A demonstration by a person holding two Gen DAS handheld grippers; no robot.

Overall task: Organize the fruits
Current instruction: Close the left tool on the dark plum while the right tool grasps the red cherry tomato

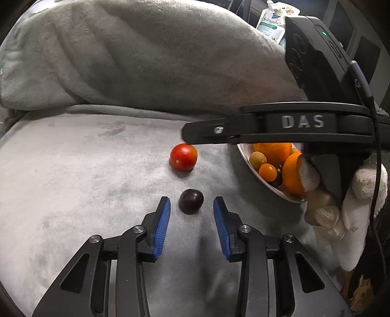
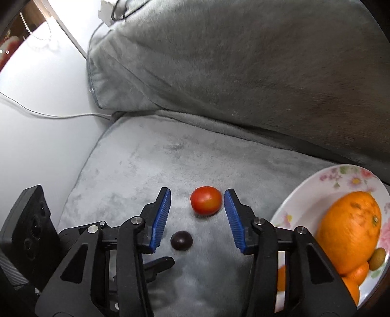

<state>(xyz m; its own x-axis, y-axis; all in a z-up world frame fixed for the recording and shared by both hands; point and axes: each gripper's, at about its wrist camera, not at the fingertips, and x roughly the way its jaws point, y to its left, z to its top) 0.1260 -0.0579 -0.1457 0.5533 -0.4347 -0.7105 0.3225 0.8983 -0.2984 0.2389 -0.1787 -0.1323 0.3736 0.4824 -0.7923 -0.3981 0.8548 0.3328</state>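
A dark purple grape lies on the grey cushion, just ahead of and between the tips of my open left gripper. A red cherry tomato lies a little beyond it. In the right wrist view the tomato sits between the tips of my open right gripper, with the grape lower, near the left finger. A floral plate at the right holds a large orange and smaller fruits. The right gripper's body crosses above the plate.
A large grey pillow lies behind the cushion. A white pouch stands at the back right. A white cable runs over the white surface left of the cushion. A gloved hand holds the right gripper.
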